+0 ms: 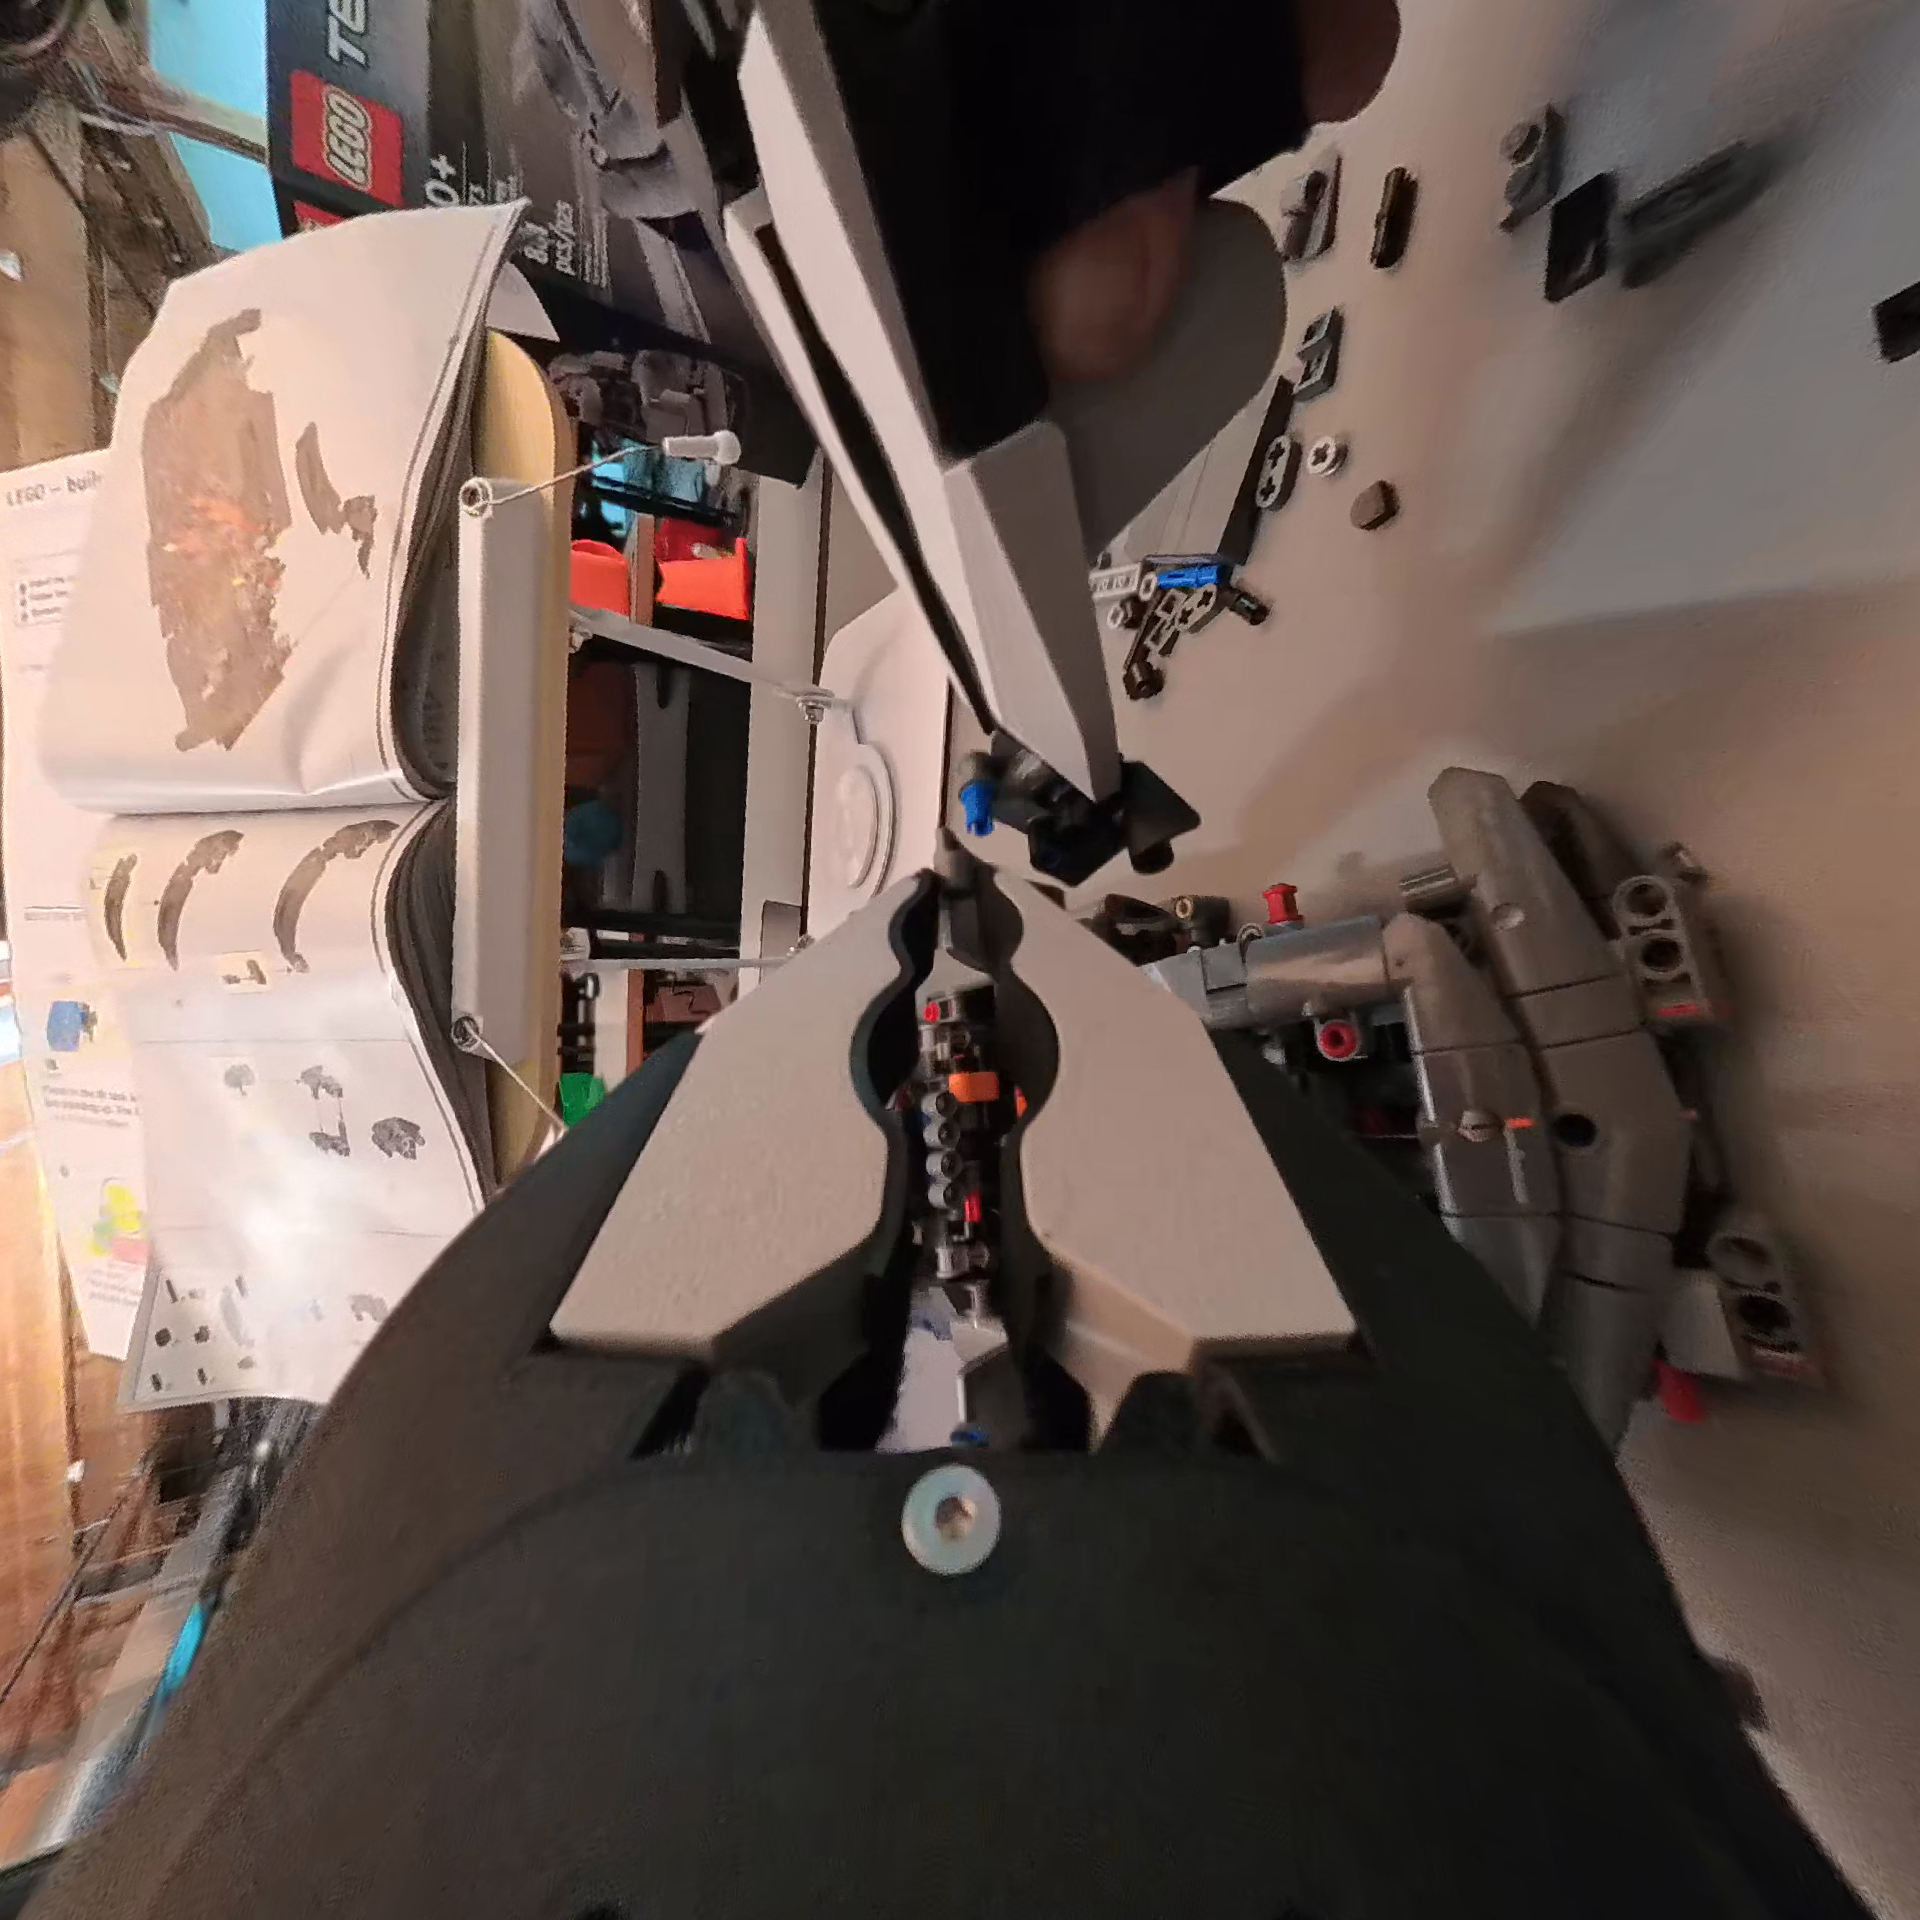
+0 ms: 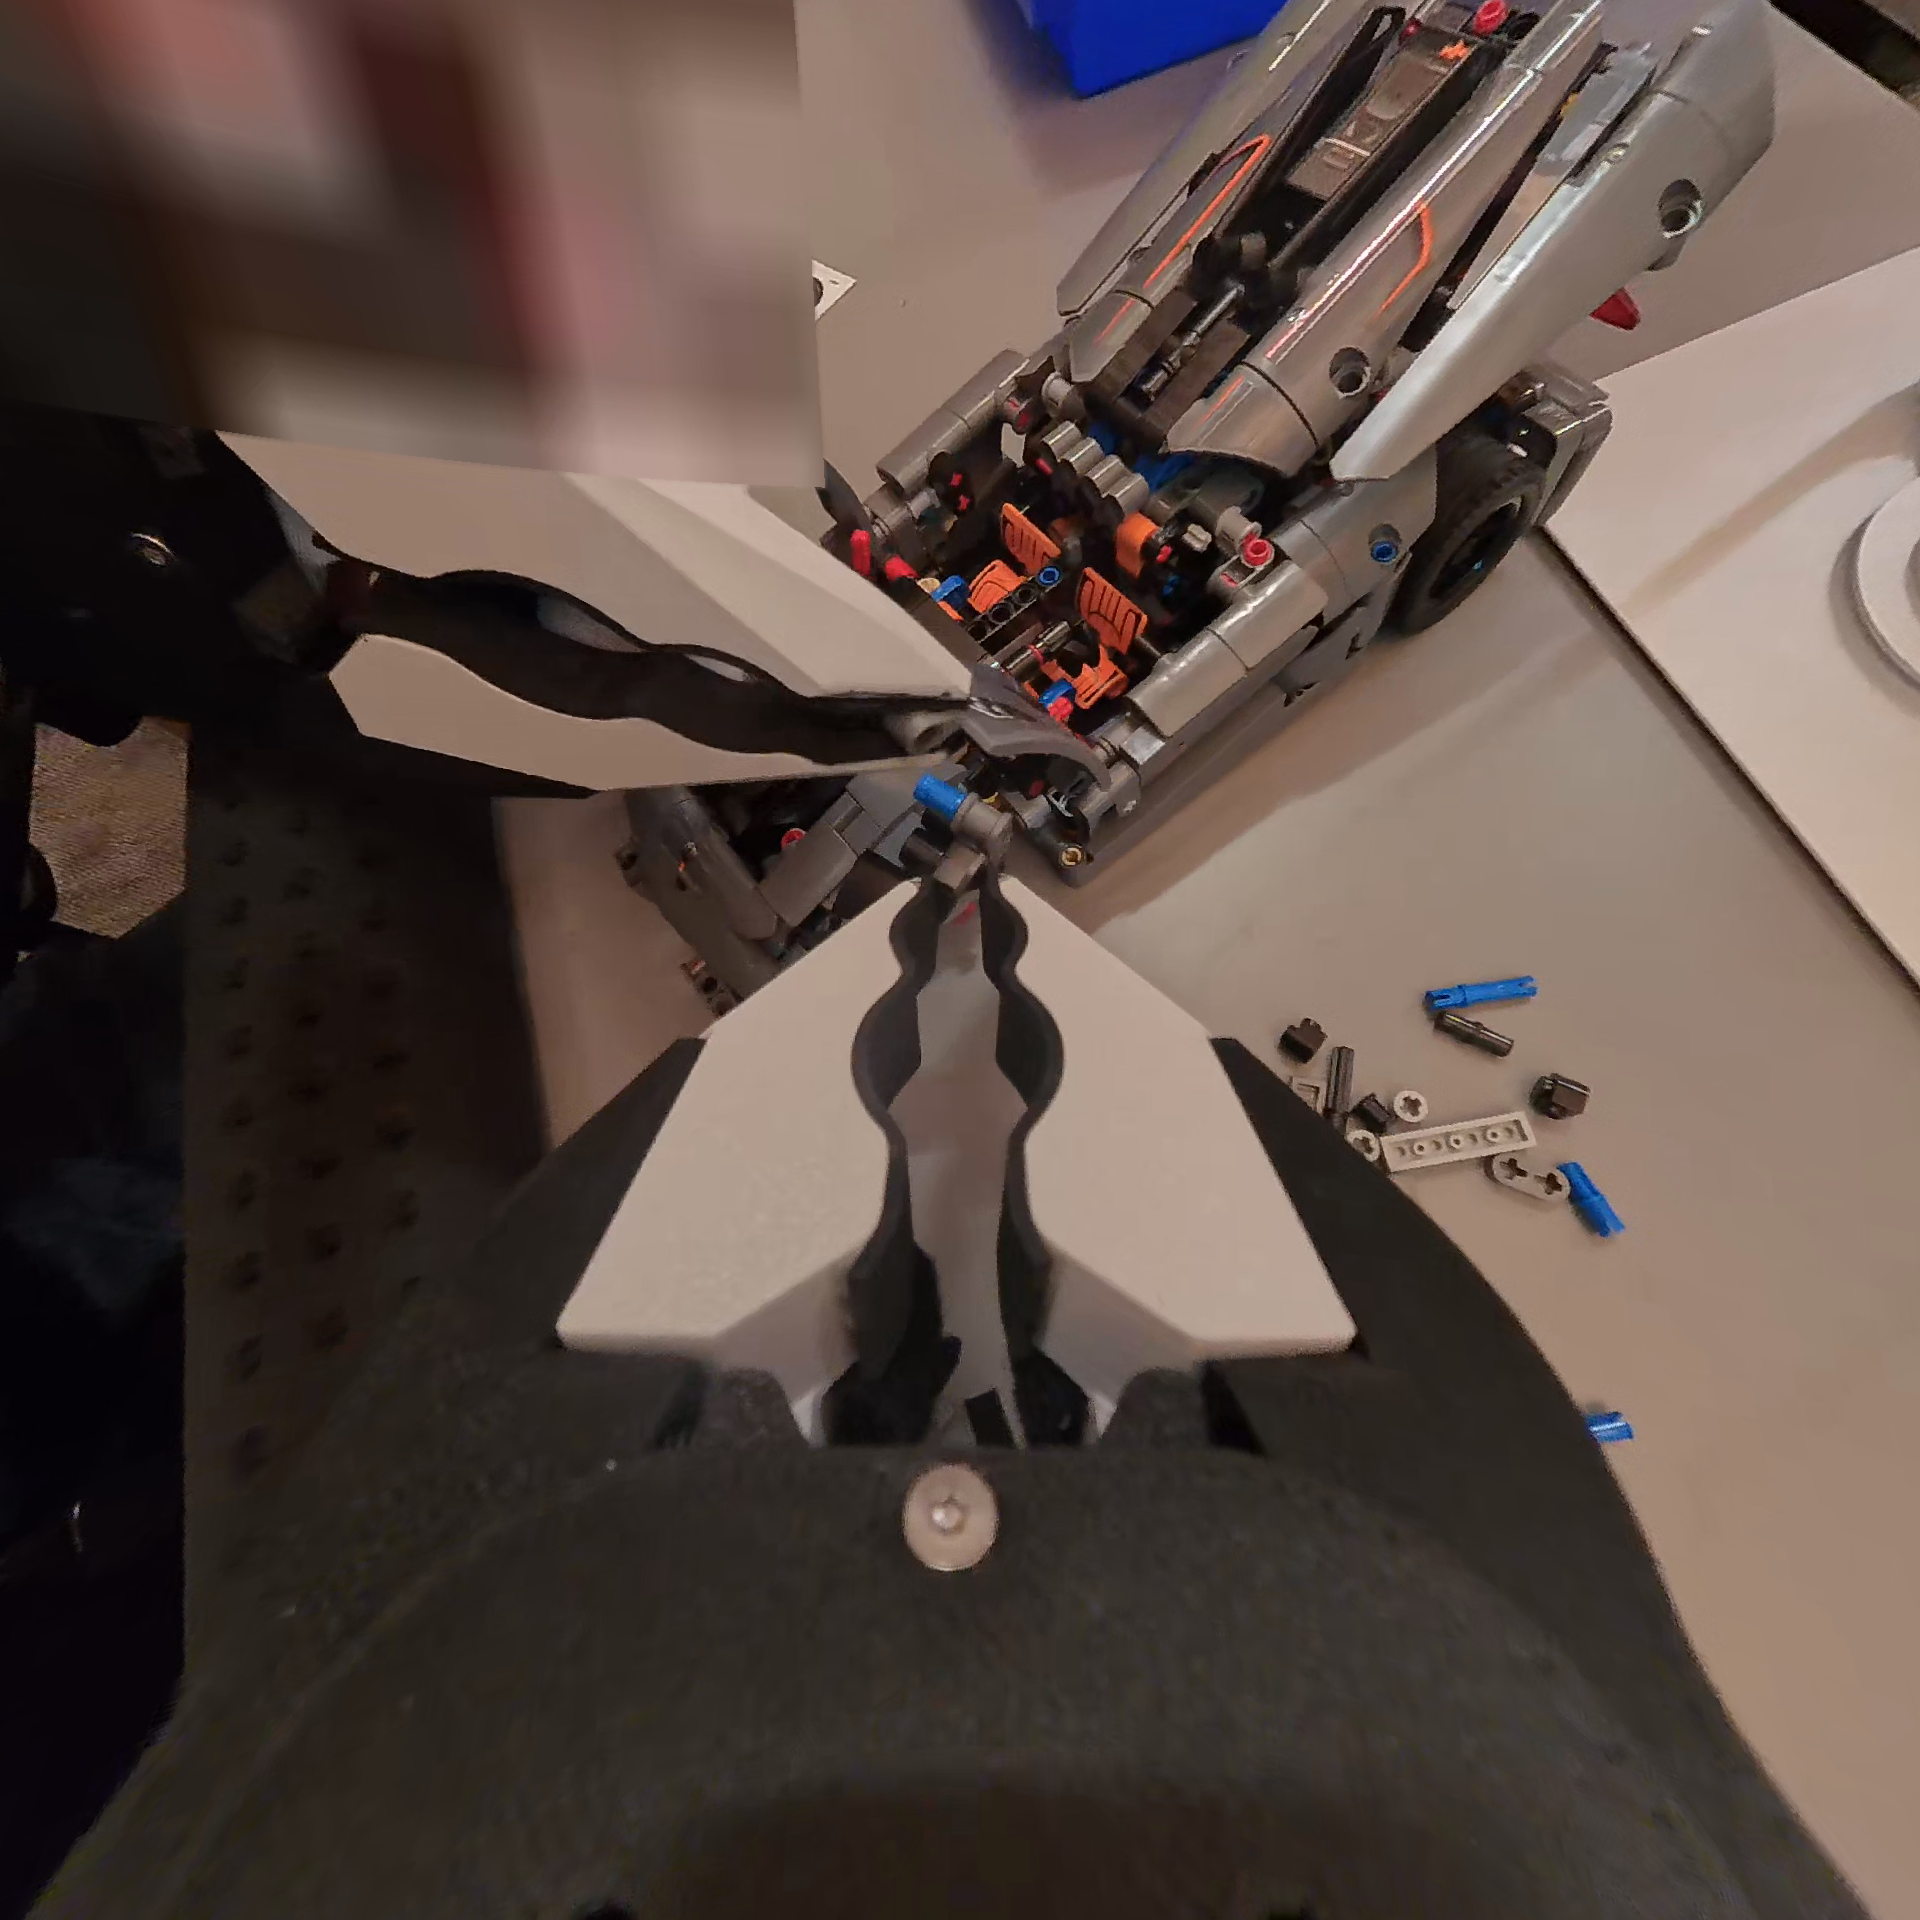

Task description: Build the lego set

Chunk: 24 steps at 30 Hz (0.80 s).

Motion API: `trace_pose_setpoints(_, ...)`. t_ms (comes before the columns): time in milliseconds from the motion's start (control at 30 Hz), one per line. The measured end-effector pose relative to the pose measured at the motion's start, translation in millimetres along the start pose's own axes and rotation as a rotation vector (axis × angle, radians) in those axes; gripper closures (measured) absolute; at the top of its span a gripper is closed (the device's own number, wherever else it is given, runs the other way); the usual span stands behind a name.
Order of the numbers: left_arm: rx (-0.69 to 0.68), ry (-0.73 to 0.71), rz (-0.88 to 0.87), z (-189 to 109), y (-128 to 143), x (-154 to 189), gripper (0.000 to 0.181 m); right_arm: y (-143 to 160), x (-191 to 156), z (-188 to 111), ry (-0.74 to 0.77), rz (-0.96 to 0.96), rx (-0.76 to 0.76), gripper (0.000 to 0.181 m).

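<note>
A grey Lego car point(image 2: 1299, 416) with orange seats stands on the white table; it also shows in the left wrist view point(image 1: 1507, 1039). My left gripper point(image 1: 951, 888) is shut on a dark grey curved panel point(image 2: 1023, 727) at the car's open end. In the right wrist view the left gripper point(image 2: 935, 717) reaches in from the left. My right gripper point(image 2: 961, 888) is shut on a small grey connector with a blue pin point(image 2: 961, 821). It holds the connector right beside the held panel. In the left wrist view the right gripper point(image 1: 1091, 800) comes down from above.
Loose small parts point(image 2: 1455, 1132) lie on the table to the right of the car, also in the left wrist view point(image 1: 1351, 312). An open instruction booklet point(image 1: 260, 623) and the Lego box point(image 1: 416, 125) stand beyond. A blue bin point(image 2: 1143, 31) sits behind the car. Less than 4 cm separates the two grippers' tips.
</note>
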<state>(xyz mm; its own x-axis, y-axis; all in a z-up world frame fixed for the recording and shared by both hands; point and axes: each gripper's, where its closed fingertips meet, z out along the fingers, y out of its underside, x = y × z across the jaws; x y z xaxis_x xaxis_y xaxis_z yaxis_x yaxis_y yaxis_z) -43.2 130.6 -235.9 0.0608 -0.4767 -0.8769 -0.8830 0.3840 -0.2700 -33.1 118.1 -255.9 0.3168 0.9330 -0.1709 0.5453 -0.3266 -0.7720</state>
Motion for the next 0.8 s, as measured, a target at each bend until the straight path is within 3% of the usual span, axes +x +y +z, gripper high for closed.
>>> trace_pose_setpoints(333, -0.015, -0.028, 0.040, 2, -2, 1, 0.177, 3, 1, 1, 0.020, 0.021, -0.018, 0.176)
trace_pose_setpoints(667, -0.010, -0.015, 0.024, 3, -2, 2, 0.177, 55, 15, 17, 0.101, -0.035, -0.233, 0.176)
trace_pose_setpoints(800, -0.004, -0.013, 0.027, 3, -2, 3, 0.177, 62, 5, 20, 0.058, -0.029, -0.227, 0.175)
